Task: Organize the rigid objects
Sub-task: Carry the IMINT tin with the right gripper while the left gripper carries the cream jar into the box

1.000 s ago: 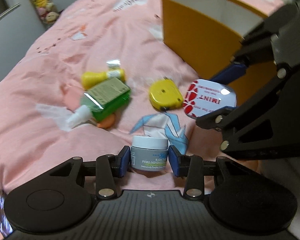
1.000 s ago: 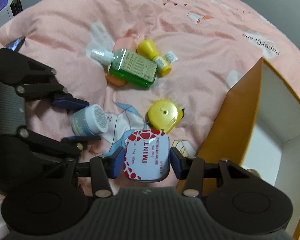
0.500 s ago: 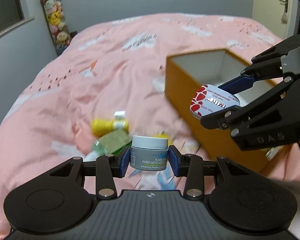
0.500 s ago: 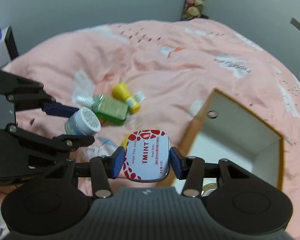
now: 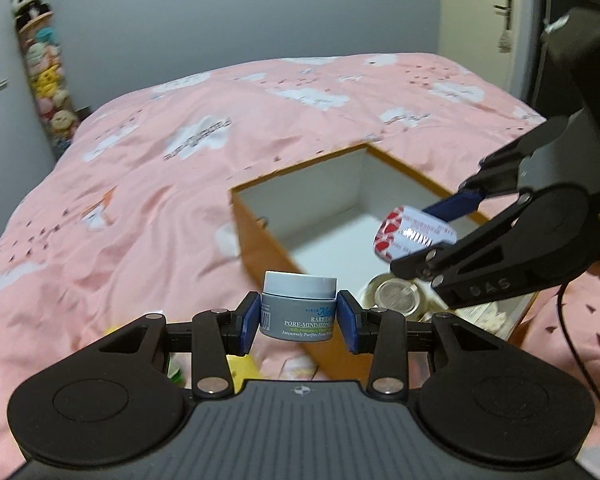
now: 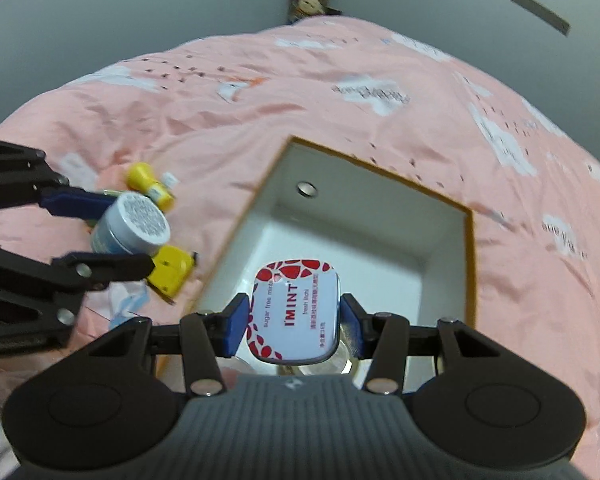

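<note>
Orange box (image 6: 471,240) with white interior holds a glass jar (image 5: 396,294).

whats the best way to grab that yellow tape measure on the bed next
Probably from above, jaws across the two flat side faces of the yellow tape measure. It lies flat on the pink duvet, partly hidden behind the left gripper, so its edges and exact tilt are hard to judge.

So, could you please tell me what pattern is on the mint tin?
The mint tin is white with red petal-like patches at its corners, clearest in the right wrist view.
</note>
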Available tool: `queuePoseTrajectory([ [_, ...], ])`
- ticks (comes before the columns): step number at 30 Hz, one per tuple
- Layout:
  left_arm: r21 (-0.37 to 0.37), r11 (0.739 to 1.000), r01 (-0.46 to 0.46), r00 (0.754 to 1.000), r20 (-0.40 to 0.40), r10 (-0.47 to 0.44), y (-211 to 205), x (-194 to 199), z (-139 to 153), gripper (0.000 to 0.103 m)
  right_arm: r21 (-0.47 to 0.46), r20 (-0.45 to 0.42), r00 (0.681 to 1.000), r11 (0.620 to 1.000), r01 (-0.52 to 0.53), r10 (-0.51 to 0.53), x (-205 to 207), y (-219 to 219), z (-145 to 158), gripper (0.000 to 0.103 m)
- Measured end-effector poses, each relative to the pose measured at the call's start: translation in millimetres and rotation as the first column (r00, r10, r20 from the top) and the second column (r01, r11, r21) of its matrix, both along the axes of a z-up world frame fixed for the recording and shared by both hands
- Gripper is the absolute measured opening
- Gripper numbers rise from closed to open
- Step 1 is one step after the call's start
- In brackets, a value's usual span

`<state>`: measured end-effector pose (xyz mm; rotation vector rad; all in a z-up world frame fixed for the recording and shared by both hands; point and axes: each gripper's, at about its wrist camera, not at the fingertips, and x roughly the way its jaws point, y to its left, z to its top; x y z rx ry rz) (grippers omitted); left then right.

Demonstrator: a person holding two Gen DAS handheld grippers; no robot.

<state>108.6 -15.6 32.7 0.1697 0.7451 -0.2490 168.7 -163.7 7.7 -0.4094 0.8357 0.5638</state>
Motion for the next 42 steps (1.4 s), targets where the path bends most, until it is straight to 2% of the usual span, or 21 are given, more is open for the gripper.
queuePoseTrajectory([
  [4, 0.004, 0.995, 0.101, 0.995, -0.012, -0.101, -11.5, 15.0, 0.5, 0.047, 0.000, -0.051, 0.998, 1.000, 0.026, -0.026, 14.8, -15.8, -9.0, 0.049],
  [6, 0.006, 0.984, 0.177, 0.984, -0.033, -0.176, -15.9, 23.2, -1.5, 0.047, 0.010, -0.095, 0.995, 0.999, 0.038, -0.037, 23.1, -22.1, -14.6, 0.049],
  [9, 0.032, 0.957, 0.287, 0.956, -0.081, -0.284, -22.1, 40.0, -6.6, 0.047, 0.043, -0.166, 0.985, 0.997, 0.060, -0.052, 35.9, -31.5, -22.6, 0.049],
  [13, 0.079, 0.915, 0.396, 0.912, -0.151, -0.382, -34.6, 62.5, -16.2, 0.047, 0.023, -0.188, 0.979, 0.996, 0.081, -0.075, 47.6, -37.3, -32.2, 0.049],
  [18, 0.148, 0.850, 0.506, 0.850, -0.256, -0.461, -57.4, 81.4, -35.5, 0.047, 0.034, -0.234, 0.968, 0.995, 0.098, -0.088, 61.5, -46.6, -45.5, 0.049],
  [22, 0.199, 0.767, 0.610, 0.770, -0.379, -0.513, -77.3, 90.1, -54.1, 0.047, 0.042, -0.248, 0.965, 0.994, 0.102, -0.088, 67.7, -49.5, -54.7, 0.049],
  [25, 0.244, 0.716, 0.654, 0.721, -0.487, -0.493, -91.3, 99.2, -73.4, 0.047, 0.053, -0.258, 0.961, 0.992, 0.115, -0.098, 70.9, -53.5, -60.7, 0.049],
  [27, 0.282, 0.682, 0.675, 0.701, -0.532, -0.474, -99.8, 104.4, -83.9, 0.047, 0.060, -0.266, 0.959, 0.991, 0.117, -0.097, 71.3, -54.2, -64.2, 0.049],
  [30, 0.297, 0.653, 0.696, 0.673, -0.586, -0.451, -106.7, 113.2, -97.4, 0.047, 0.059, -0.272, 0.959, 0.993, 0.099, -0.079, 69.5, -53.6, -68.9, 0.049],
  [32, 0.286, 0.625, 0.726, 0.634, -0.630, -0.448, -110.4, 116.8, -104.9, 0.047, 0.059, -0.277, 0.958, 0.994, 0.091, -0.072, 69.2, -53.0, -70.9, 0.049],
  [34, 0.286, 0.612, 0.738, 0.619, -0.649, -0.443, -112.6, 117.8, -111.5, 0.049, 0.066, -0.279, 0.958, 0.994, 0.090, -0.068, 69.0, -53.9, -71.2, 0.049],
  [36, 0.292, 0.610, 0.737, 0.615, -0.665, -0.424, -112.8, 119.4, -117.9, 0.052, 0.073, -0.280, 0.958, 0.993, 0.092, -0.068, 69.1, -55.3, -70.9, 0.049],
  [38, 0.283, 0.615, 0.736, 0.604, -0.683, -0.410, -110.9, 121.5, -124.1, 0.052, 0.075, -0.284, 0.957, 0.993, 0.093, -0.068, 69.8, -55.9, -71.7, 0.049],
  [42, 0.272, 0.636, 0.722, 0.612, -0.679, -0.405, -105.0, 125.6, -126.3, 0.068, 0.064, -0.287, 0.955, 0.994, 0.093, -0.070, 70.9, -56.0, -74.6, 0.049],
])
